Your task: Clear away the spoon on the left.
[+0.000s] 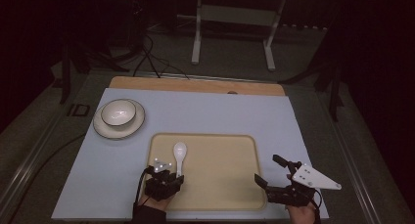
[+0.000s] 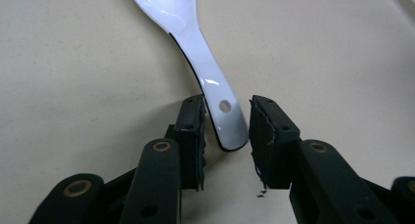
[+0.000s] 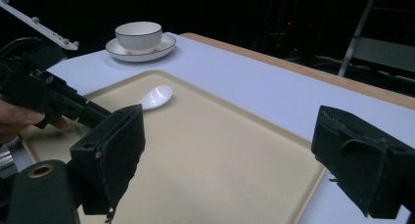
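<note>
A white ceramic spoon (image 1: pixel 179 153) lies on a beige tray (image 1: pixel 225 185), bowl end pointing away from me. My left gripper (image 1: pixel 179 177) is low over the tray at the spoon's handle end. In the left gripper view its jaws (image 2: pixel 226 121) straddle the tip of the spoon (image 2: pixel 195 48) handle, with a thin gap still showing on the right side. My right gripper (image 1: pixel 267 168) hovers wide open over the tray's right edge with nothing between its jaws (image 3: pixel 227 136). The right gripper view also shows the spoon (image 3: pixel 156 97) and the left gripper (image 3: pixel 63 104).
A white bowl (image 1: pixel 118 111) sits on a saucer (image 1: pixel 105 128) at the far left of the pale blue table top (image 1: pixel 220 111). A wooden strip (image 1: pixel 195 84) edges the far side. A metal stand (image 1: pixel 232 33) and cables (image 1: pixel 151 57) are on the floor beyond.
</note>
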The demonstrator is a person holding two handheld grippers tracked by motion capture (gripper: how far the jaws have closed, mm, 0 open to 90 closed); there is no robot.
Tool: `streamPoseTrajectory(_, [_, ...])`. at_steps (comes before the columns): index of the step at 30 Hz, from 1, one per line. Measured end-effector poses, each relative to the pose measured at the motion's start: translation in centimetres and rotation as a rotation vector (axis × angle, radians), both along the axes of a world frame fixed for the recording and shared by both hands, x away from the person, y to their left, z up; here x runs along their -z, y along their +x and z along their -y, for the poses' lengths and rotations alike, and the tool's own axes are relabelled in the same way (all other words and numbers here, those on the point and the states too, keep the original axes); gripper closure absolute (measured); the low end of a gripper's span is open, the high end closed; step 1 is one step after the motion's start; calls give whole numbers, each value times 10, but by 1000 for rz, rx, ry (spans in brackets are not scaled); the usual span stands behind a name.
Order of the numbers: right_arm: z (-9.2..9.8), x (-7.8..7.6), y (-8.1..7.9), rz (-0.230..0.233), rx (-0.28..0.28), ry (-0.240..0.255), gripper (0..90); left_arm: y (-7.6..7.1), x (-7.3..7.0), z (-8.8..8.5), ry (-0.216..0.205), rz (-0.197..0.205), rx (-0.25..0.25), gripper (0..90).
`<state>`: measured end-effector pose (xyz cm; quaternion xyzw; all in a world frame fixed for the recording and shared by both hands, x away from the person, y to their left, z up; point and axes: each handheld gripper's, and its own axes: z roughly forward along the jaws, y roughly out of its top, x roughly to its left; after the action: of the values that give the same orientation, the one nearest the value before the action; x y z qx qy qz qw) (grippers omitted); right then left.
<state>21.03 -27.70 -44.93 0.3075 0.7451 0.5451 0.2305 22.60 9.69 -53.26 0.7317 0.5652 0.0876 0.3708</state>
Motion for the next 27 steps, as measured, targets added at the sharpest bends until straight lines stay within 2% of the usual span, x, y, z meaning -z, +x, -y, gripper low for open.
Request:
streamPoseTrajectory(6, [0, 0, 0, 0, 2, 0, 125, 0, 0, -2, -1, 7, -10, 678])
streamPoseTrajectory(12, [0, 0, 0, 0, 1, -1, 125, 0, -8, -4, 13, 20, -3, 678])
streamPoseTrajectory(17, [2, 1, 1, 1, 8, -1, 125, 0, -15, -5, 40, 30, 35, 677])
streamPoseTrajectory(21, [3, 1, 1, 0, 15, 1, 125, 3, -20, -5, 49, 22, 77, 635])
streamPoseTrajectory(25, [5, 1, 1, -4, 19, 11, 125, 6, -28, -6, 26, 13, 104, 598])
streamPoseTrajectory(27, [5, 1, 1, -5, 19, 10, 125, 7, -34, -6, 28, 34, 115, 597])
